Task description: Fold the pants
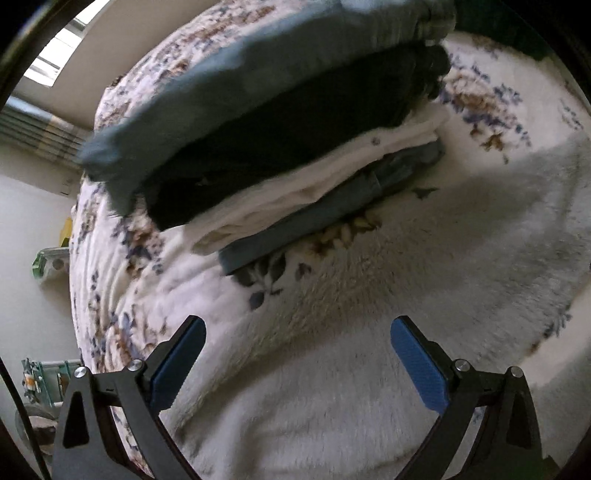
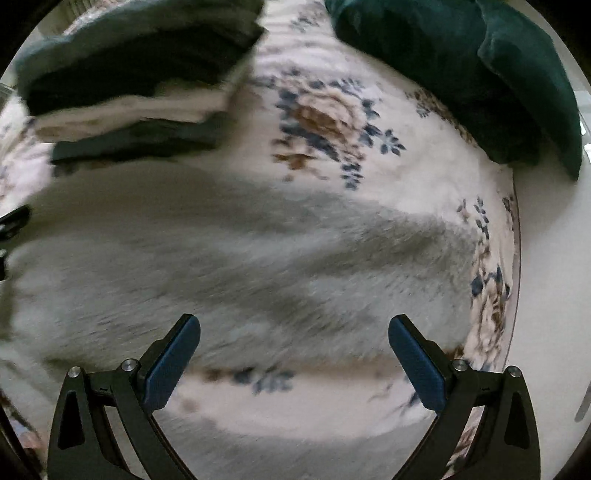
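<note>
A stack of folded clothes [image 1: 280,147] lies on a white floral fleece blanket [image 1: 332,350]. From the top the layers are grey-blue, black, white and blue denim. The same stack shows blurred at the upper left of the right wrist view [image 2: 129,85]. My left gripper [image 1: 297,332] is open and empty, over the blanket in front of the stack. My right gripper [image 2: 293,328] is open and empty, over the blanket [image 2: 258,258] to the right of the stack. The tip of the other gripper [image 2: 13,221] shows at the left edge of the right wrist view.
A dark green pillow [image 2: 480,74] lies at the blanket's far right. Its corner shows in the left wrist view [image 1: 517,33]. A window [image 1: 62,48], a curtain [image 1: 40,129] and green items [image 1: 48,258] are off the bed's left side. The bed edge [image 2: 517,258] runs along the right.
</note>
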Action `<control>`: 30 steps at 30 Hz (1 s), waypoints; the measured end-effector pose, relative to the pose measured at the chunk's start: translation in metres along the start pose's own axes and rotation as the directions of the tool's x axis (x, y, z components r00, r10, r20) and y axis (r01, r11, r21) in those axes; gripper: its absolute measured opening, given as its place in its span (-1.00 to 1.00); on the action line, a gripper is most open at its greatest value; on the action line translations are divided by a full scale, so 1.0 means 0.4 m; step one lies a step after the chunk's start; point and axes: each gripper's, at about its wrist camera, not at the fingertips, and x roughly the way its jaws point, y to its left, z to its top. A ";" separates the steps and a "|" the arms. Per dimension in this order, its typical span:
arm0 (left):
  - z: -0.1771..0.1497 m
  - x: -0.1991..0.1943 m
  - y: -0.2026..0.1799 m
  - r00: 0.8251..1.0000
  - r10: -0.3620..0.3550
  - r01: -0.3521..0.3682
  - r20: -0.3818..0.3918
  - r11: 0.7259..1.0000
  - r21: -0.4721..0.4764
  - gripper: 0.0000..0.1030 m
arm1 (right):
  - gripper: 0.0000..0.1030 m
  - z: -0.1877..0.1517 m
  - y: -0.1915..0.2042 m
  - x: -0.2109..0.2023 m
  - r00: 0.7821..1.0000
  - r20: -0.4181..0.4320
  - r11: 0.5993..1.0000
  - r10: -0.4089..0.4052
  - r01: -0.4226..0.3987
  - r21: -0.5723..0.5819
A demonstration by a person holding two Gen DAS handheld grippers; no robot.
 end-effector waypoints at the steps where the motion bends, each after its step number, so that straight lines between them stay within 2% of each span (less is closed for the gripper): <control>1: 0.008 0.021 -0.004 1.000 -0.004 0.004 -0.009 1.000 -0.002 0.99 | 1.00 0.017 -0.019 0.036 1.000 -0.021 1.000 -0.012 0.011 -0.011; 10: 0.075 0.170 -0.077 0.997 0.007 -0.002 -0.082 0.998 0.055 0.99 | 1.00 0.150 -0.101 0.270 0.988 -0.118 0.976 -0.096 0.071 -0.205; 17: 0.124 0.248 -0.114 0.995 -0.004 0.015 -0.101 0.994 0.113 0.99 | 1.00 0.225 -0.088 0.395 0.978 -0.190 0.934 -0.087 0.014 -0.356; 22: 0.132 0.289 -0.127 0.994 -0.051 0.064 -0.096 0.988 0.140 0.97 | 0.99 0.253 -0.086 0.442 0.972 -0.229 0.907 -0.058 -0.044 -0.418; 23: 0.132 0.293 -0.125 0.994 -0.063 0.076 -0.093 0.987 0.142 0.92 | 0.97 0.251 -0.086 0.445 0.971 -0.232 0.907 -0.051 -0.053 -0.418; 25: 0.132 0.300 -0.117 0.990 -0.108 0.120 -0.091 0.984 0.133 0.69 | 0.84 0.250 -0.091 0.446 0.971 -0.236 0.905 -0.025 -0.078 -0.418; 27: 0.129 0.295 -0.109 0.984 -0.165 0.173 -0.073 0.978 0.118 0.08 | 0.57 0.244 -0.094 0.436 0.972 -0.235 0.902 0.015 -0.114 -0.416; 28: 0.126 0.289 -0.111 0.980 -0.188 0.194 -0.065 0.974 0.115 -0.07 | 0.38 0.240 -0.095 0.430 0.972 -0.233 0.904 0.034 -0.129 -0.408; 29: 0.122 0.282 -0.114 0.979 -0.194 0.199 -0.057 0.973 0.117 -0.34 | 0.20 0.240 -0.098 0.426 0.971 -0.233 0.908 0.049 -0.140 -0.396; 30: 0.119 0.274 -0.120 0.980 -0.191 0.195 -0.048 0.973 0.123 -0.62 | 0.12 0.236 -0.108 0.421 0.970 -0.231 0.919 0.072 -0.155 -0.363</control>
